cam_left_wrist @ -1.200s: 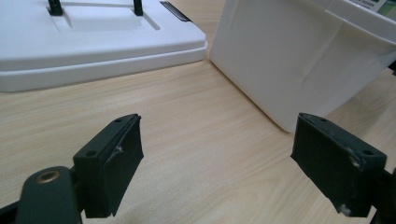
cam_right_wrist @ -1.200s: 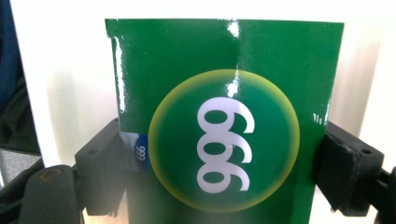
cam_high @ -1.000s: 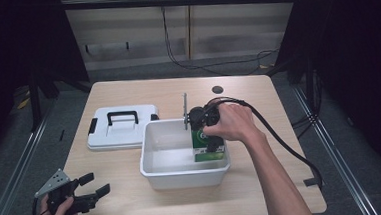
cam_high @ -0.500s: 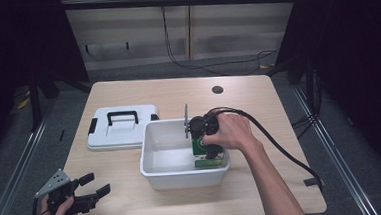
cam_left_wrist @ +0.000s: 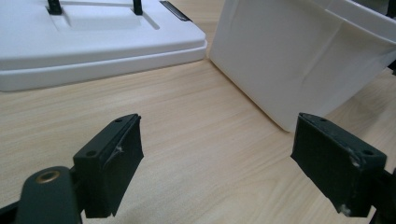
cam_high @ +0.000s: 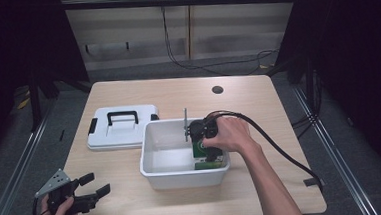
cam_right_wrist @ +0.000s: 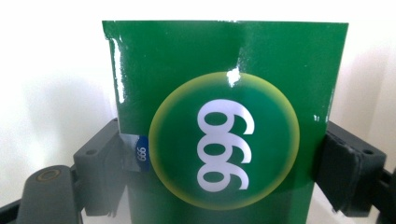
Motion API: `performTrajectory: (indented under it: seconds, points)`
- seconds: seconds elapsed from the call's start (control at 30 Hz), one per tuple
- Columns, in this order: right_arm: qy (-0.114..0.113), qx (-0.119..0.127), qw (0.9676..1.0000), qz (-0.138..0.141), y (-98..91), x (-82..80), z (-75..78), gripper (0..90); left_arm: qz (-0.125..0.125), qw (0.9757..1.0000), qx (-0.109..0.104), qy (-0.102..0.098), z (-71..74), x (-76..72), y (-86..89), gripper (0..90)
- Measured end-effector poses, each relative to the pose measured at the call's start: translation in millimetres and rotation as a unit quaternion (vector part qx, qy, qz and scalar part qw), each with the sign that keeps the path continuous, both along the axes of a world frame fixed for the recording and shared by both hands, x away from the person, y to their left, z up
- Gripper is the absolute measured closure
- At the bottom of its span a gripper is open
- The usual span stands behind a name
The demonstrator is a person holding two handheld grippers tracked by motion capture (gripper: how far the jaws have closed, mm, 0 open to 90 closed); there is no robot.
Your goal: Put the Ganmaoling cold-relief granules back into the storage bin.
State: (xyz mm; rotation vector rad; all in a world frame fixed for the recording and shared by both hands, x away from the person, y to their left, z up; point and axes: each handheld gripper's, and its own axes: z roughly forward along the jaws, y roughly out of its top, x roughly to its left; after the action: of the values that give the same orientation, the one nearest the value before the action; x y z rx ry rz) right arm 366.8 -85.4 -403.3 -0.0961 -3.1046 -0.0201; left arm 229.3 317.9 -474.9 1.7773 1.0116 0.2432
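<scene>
The green box (cam_right_wrist: 224, 121), glossy and printed with a yellow-ringed circle bearing white "999" numerals, sits clamped between the two black jaws of the right tool (cam_right_wrist: 224, 158), one jaw pressed against each of its side walls. In the high view the box (cam_high: 201, 148) is inside the white plastic bin (cam_high: 154, 167), low in its right-hand part and close to the right wall, with the person's right hand (cam_high: 230, 134) wrapped around the right tool (cam_high: 203, 137) above it. A white lid with a black handle (cam_high: 122, 126) lies flat on the wooden surface (cam_high: 258, 98), just beside the bin's left far corner. The left tool (cam_high: 81, 192) is held at the surface's near left corner, well apart from the bin; its jaws stand wide apart with nothing between them, pointing toward the bin's outer wall (cam_left_wrist: 299, 60) and the lid (cam_left_wrist: 93, 42).
</scene>
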Motion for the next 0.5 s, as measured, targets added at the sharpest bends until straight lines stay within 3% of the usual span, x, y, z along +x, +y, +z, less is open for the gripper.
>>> performTrajectory:
  seconds: [0.5]
  points:
    - [0.005,-0.016,0.9997,-0.016,4.6,1.2,-15.9,13.4,-0.001,1.0000,0.000,-0.001,0.2,-0.1,0.0,15.8]
